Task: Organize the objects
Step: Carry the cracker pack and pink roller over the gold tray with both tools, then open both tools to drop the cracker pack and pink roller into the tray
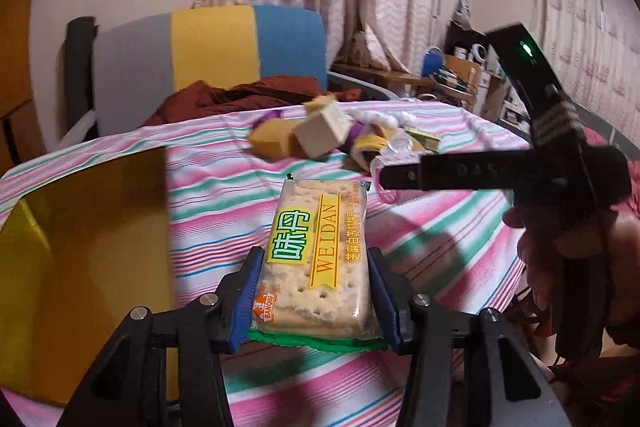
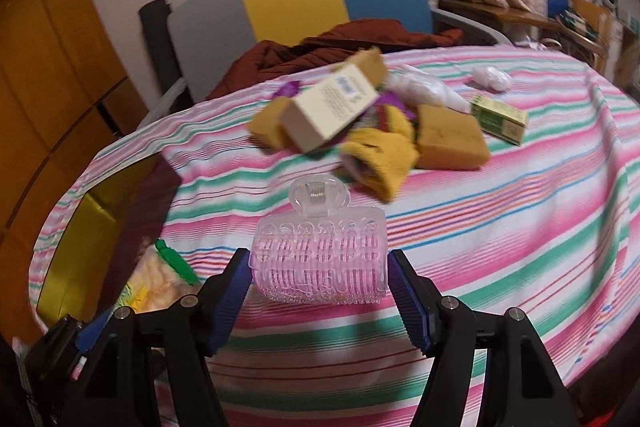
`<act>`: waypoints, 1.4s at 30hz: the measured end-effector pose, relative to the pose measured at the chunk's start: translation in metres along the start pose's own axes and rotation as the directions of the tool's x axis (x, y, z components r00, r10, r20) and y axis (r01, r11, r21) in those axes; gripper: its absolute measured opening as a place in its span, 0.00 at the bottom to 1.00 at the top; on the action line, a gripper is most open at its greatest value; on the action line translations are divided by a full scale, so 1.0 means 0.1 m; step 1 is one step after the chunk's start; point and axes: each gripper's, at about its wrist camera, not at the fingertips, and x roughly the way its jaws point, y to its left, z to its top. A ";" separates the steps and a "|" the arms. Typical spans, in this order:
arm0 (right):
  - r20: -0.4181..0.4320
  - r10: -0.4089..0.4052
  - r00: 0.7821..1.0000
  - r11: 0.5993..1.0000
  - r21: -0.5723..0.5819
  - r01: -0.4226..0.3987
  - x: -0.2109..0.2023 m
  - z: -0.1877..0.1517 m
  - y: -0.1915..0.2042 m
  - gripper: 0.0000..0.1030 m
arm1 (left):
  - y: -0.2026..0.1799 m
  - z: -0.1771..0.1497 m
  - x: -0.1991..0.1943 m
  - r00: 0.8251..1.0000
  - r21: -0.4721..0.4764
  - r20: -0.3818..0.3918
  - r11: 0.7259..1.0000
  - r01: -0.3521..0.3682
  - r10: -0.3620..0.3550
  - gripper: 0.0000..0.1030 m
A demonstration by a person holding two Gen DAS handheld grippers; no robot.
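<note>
Cracker pack [image 1: 316,259] is clamped by its long sides between the blue pads [image 1: 250,301] of the left gripper [image 1: 316,303], lifted clear of the striped cloth [image 1: 432,239]; pink hair roller [image 2: 320,261] with its clear clip sits across the right gripper [image 2: 320,301], both pads against its ends, also off the cloth; so both tools are pinching something, neither is spread empty

Yellow box [image 1: 80,227] stands at the left edge of the table, open side up; judging from the task it's the likely drop point, though nothing confirms that; in the right wrist view I can't tell if anything is already inside it, the interior is dark; the crumpled wrapper with a green edge [image 2: 168,267] near it looks like the cracker pack seen from the other side

Still loose in the middle of the cloth, in one pile: white carton [image 2: 332,107] lying tilted on top, yellow sponges [image 2: 450,137], yellow knit item [image 2: 384,159], something purple [image 2: 290,90] underneath, white plastic bundle [image 2: 424,89]; green and white small box [image 2: 498,119] just beside the pile, another white wad [image 2: 492,77] further back

Progress estimate: early to mid; two items in hand and not yet placed, most of the pile untouched; left: set down both held items, then clear the pile piece by piece; frames are motion-blurred, so the pile count is approximate
</note>
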 end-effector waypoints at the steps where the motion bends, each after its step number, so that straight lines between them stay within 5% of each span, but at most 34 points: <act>1: 0.000 0.012 1.000 1.000 -0.013 -0.012 -0.01 -0.01 0.08 0.67 | 0.09 0.01 -0.07 1.000 -0.021 0.002 1.000 -0.012 0.012 0.50; 9: -0.027 0.162 0.986 0.979 -0.119 -0.164 -0.02 -0.09 0.82 0.67 | 0.82 0.04 -0.47 0.980 -0.149 0.004 0.969 -0.195 0.198 0.50; 14: -0.050 0.248 0.967 0.938 -0.239 -0.253 -0.01 -0.14 1.44 0.67 | 1.33 -0.02 -0.55 0.945 -0.222 -0.064 0.919 -0.327 0.321 0.50; 24: -0.151 0.300 0.942 0.866 -0.371 -0.335 0.25 -0.34 2.31 0.67 | 1.99 -0.27 -0.60 0.897 -0.323 -0.172 0.837 -0.441 0.406 0.50; 31: -0.213 0.319 0.923 0.851 -0.363 -0.378 0.41 -0.46 2.51 0.75 | 2.14 -0.35 -0.55 0.891 -0.366 -0.213 0.812 -0.454 0.402 0.50; 35: -0.180 0.331 0.926 0.852 -0.365 -0.375 0.32 -0.46 2.43 0.81 | 2.14 -0.34 -0.54 0.871 -0.364 -0.226 0.791 -0.492 0.437 0.61; 42: -0.136 0.328 0.935 0.890 -0.287 -0.355 0.25 -0.38 2.21 0.85 | 2.05 -0.29 -0.63 0.885 -0.388 -0.179 0.796 -0.464 0.429 0.62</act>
